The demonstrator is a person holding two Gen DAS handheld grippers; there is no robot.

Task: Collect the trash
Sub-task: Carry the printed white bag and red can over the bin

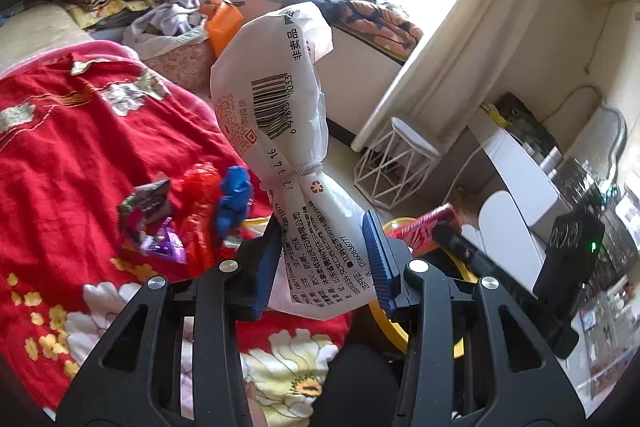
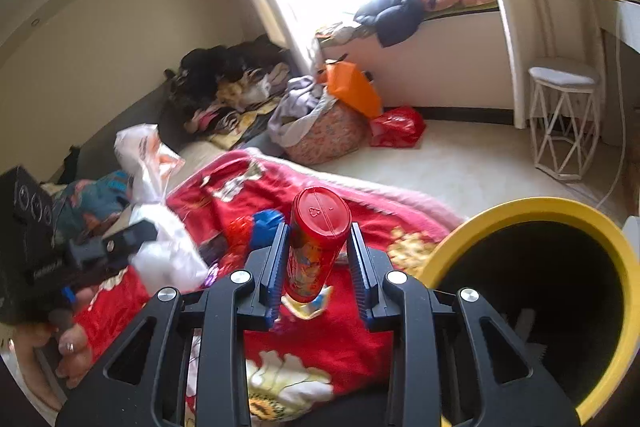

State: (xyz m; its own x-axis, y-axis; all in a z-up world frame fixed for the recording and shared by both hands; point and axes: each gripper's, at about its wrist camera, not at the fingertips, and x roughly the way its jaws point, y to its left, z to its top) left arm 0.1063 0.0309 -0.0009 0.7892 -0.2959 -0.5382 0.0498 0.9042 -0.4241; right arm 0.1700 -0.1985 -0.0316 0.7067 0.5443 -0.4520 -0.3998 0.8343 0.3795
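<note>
Two hand-held grippers over a bed, each carrying one piece of trash. The red floral blanket (image 1: pixel 60 147) is soft and rumpled; the bin (image 2: pixel 520 205), a rigid cylinder with a yellow rim and dark interior, stands just beside the bed at lower right of the right wrist view. The left gripper (image 1: pixel 322 251) is clamped on the lower part of a white plastic bag (image 1: pixel 276 99), a limp printed film cinched at its waist by an elastic band, most of it standing above the pads. The right gripper (image 2: pixel 318 259) holds a red cylindrical tube (image 2: pixel 316 247) with a smooth flat cap, its ribbed blue pads narrow on the sides. Likely faults: the slick film may slide out of the pads; the top-heavy bag may flop over and miss the rim; the smooth round tube may pivot or slip. Small crumpled wrappers, blue (image 1: pixel 234 199), red and purple (image 1: pixel 166 247), lie uncollected on the blanket
</note>
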